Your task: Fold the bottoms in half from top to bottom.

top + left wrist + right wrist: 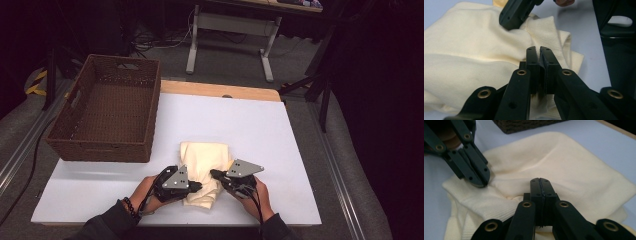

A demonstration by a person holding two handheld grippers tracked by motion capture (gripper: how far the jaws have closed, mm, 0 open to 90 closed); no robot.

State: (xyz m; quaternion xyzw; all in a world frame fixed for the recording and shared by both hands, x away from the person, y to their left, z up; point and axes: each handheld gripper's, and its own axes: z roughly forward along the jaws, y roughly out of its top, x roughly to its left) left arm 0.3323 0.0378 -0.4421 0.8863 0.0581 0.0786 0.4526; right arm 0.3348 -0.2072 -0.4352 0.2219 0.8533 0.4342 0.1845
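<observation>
Presently both grippers pinch the near edge of the folded cream knit garment, which lies on the white table at about 6 o'clock from the table's centre, near the person's edge.

Left gripper: jaws nearly together, a thin fold of knit clamped between the pads. It bites at the garment's 7 o'clock corner in the high view, probably to keep the stacked layers from sliding apart.

Right gripper: jaws pressed together with fabric bunched around the tips; judged clamped on the garment's ribbed hem, though the pinched cloth itself is barely visible. In the high view it sits at the garment's 4 o'clock.

The two grips are near each other on the same edge, which suits lifting the bundle as one piece.

Wicker basket stands at 10 o'clock from the garment, well apart, its open top upward: the likely destination.
</observation>
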